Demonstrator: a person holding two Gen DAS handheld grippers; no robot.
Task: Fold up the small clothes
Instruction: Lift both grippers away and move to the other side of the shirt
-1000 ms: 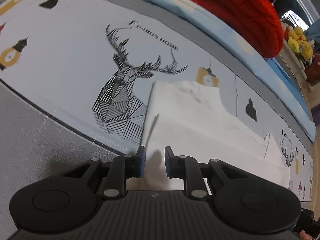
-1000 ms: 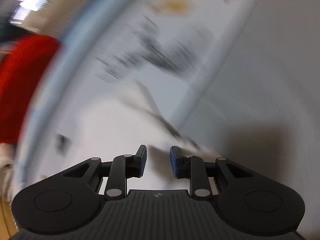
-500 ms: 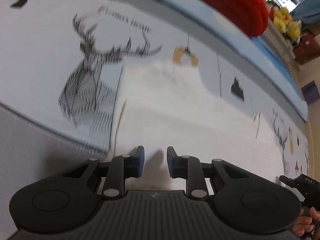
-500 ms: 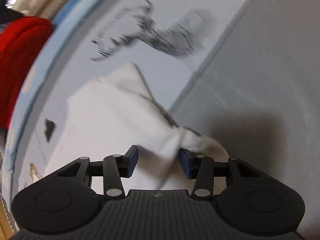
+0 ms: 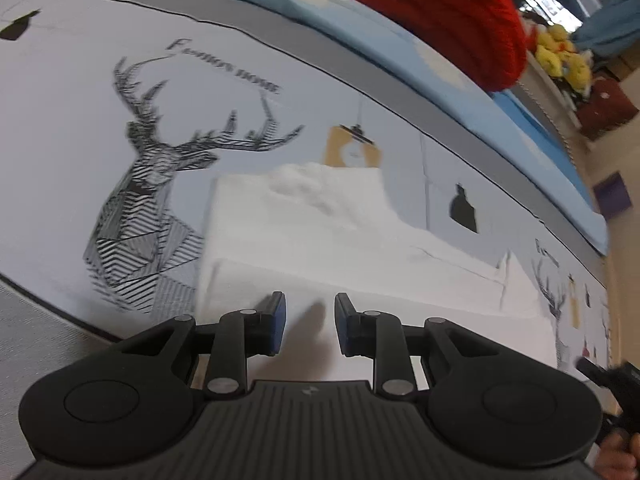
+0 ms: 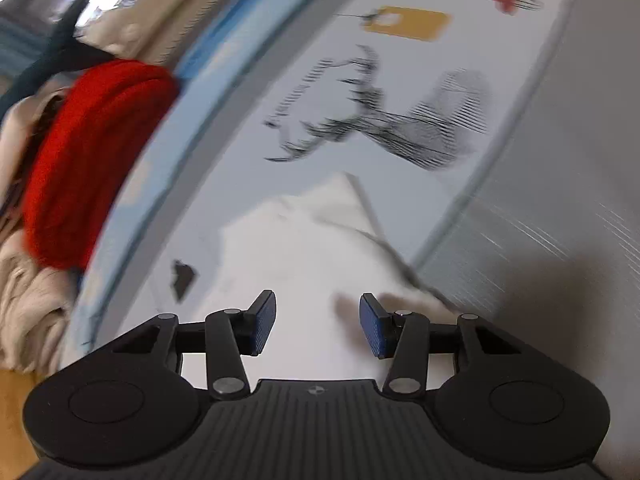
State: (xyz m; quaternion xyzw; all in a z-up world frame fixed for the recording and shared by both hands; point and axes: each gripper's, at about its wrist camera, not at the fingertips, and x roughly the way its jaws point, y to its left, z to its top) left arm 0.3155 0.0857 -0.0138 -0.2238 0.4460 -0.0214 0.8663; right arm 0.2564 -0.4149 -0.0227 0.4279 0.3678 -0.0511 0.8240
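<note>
Nearest in the left wrist view, the left gripper point(image 5: 307, 322) hangs low over the white folded cloth garment point(image 5: 320, 236), its blue-padded fingers point(image 5: 277, 324) parted by a modest gap with nothing between them. The garment lies flat on the pale printed bed sheet point(image 5: 72, 120), spreading from the fingers toward 12 and 2 o'clock, with a folded layer edge crossing just ahead of the fingertips. At 10 o'clock from the garment, just beside its left edge, sits the black line-drawn deer head print point(image 5: 160, 196). Farther off, at 1 o'clock, a red knitted bundle point(image 5: 440, 12) rests on a light blue sheet band point(image 5: 280, 4).

Likewise in the right wrist view, the right gripper point(image 6: 317, 324) hovers over the same white garment point(image 6: 304, 256), fingers point(image 6: 374, 330) spread wider and gripping nothing. A garment corner peaks at 12 o'clock. Beyond it the deer print point(image 6: 400, 120) shows blurred, and the red bundle point(image 6: 92, 152) lies at 10 o'clock, beside a beige cloth heap point(image 6: 28, 300).
</note>
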